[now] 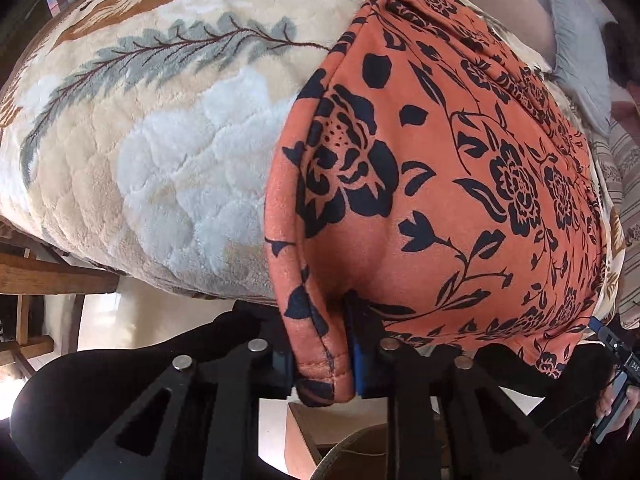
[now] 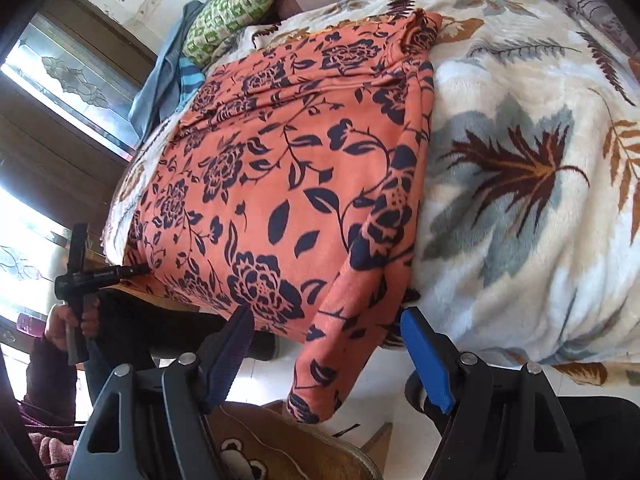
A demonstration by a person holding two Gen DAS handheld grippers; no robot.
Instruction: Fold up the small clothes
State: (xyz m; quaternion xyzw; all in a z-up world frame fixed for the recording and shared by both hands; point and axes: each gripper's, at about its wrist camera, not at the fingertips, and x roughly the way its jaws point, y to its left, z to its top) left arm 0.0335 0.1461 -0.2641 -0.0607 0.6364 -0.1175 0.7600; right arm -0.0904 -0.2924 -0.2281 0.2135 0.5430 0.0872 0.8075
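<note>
left wrist view: fleece blanket (image 1: 152, 152) with leaf print fills the left of frame. orange flowered garment (image 1: 420, 184) lies on it at centre and right, its near hem hanging over the bed edge. left tongs (image 1: 324, 360) at bottom centre are clenched on that hem corner.

right wrist view: a hand (image 2: 68, 328) at lower left. garment (image 2: 288, 184) at centre, one corner drooping at bottom centre. right tongs (image 2: 324, 356) released, the corner between the blue pads (image 2: 428, 360), untouched.
</note>
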